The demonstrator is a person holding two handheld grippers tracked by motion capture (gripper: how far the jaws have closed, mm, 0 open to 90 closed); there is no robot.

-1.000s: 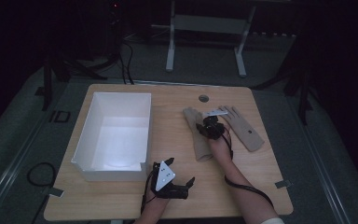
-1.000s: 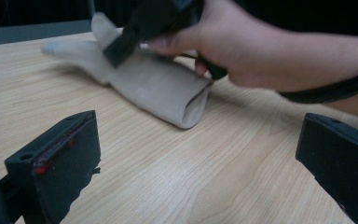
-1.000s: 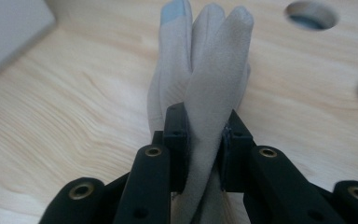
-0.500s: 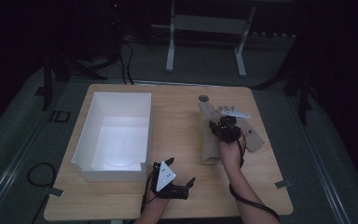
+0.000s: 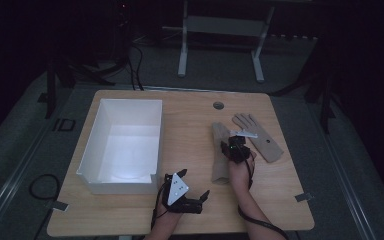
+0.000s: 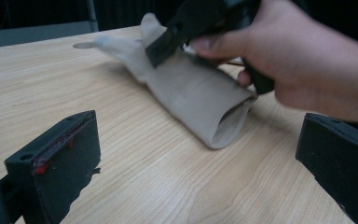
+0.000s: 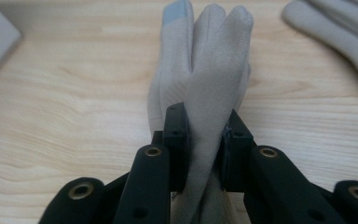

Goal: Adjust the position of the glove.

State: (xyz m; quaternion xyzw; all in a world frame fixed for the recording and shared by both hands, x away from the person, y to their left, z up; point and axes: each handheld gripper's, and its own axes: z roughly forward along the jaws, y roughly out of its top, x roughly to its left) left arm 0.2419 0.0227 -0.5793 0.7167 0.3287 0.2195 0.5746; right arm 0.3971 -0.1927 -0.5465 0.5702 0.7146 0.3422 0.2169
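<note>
Softly bunched, the beige suede-like glove (image 7: 205, 93) sits pinched in the right gripper (image 7: 204, 149) — left gripper (image 6: 200, 163) agape.

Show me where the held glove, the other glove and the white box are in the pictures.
held glove (image 7: 205, 60), right gripper view, on its bunched fingers above the jaws.
other glove (image 5: 265, 142), high view, on its palm, flat on the table.
white box (image 5: 91, 150), high view, on its left wall.

No readable text, label, brand or number anywhere.
</note>
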